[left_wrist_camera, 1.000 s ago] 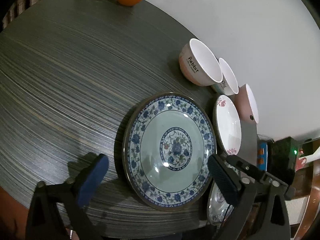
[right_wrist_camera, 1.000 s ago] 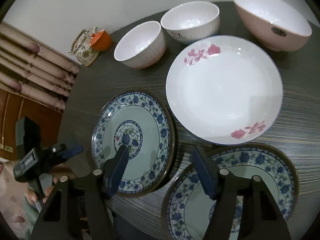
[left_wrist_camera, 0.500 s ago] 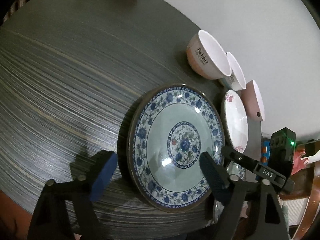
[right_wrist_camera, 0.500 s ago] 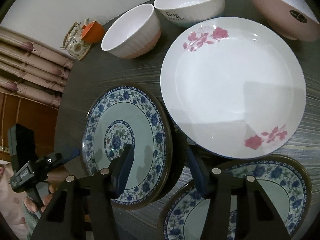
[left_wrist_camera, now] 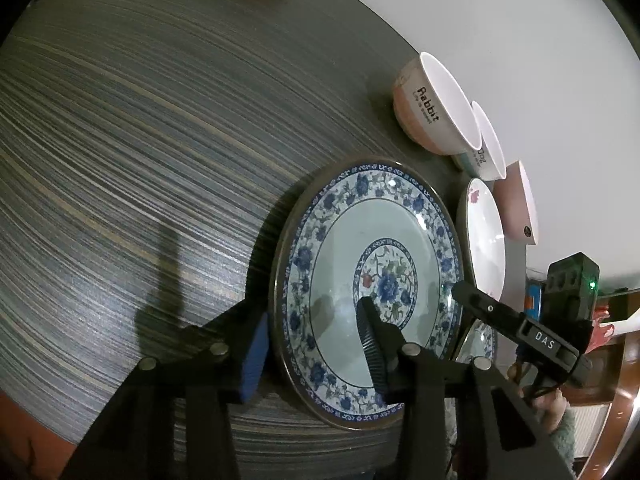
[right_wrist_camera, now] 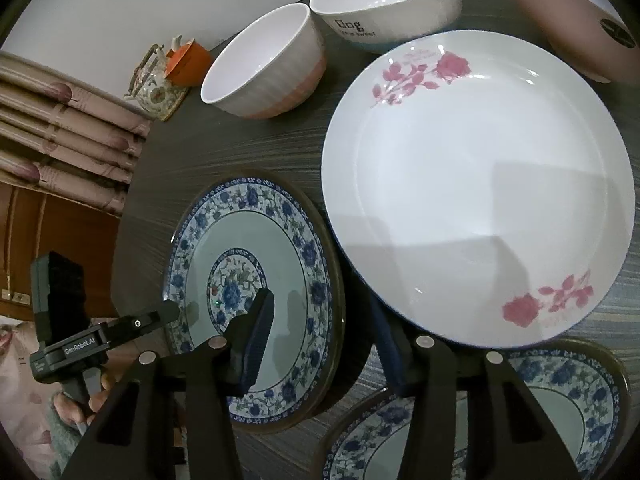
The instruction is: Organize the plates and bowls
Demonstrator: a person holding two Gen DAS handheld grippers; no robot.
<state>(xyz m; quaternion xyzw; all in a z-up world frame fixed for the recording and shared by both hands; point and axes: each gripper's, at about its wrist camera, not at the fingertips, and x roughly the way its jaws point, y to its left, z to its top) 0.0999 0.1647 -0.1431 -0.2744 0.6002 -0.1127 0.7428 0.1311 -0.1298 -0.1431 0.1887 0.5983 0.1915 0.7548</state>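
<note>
My left gripper (left_wrist_camera: 312, 356) and right gripper (right_wrist_camera: 320, 344) are both closing on the blue plate (left_wrist_camera: 372, 292), 1 pad inside the bowl of it, 1 outside each rim; it sits at the table's (left_wrist_camera: 140, 140) near edge. Glazed, slick, shallow rim: uneven squeeze could tip it or skid it into the white plate (right_wrist_camera: 480, 184) just right. Pads not clearly pressing yet.
</note>
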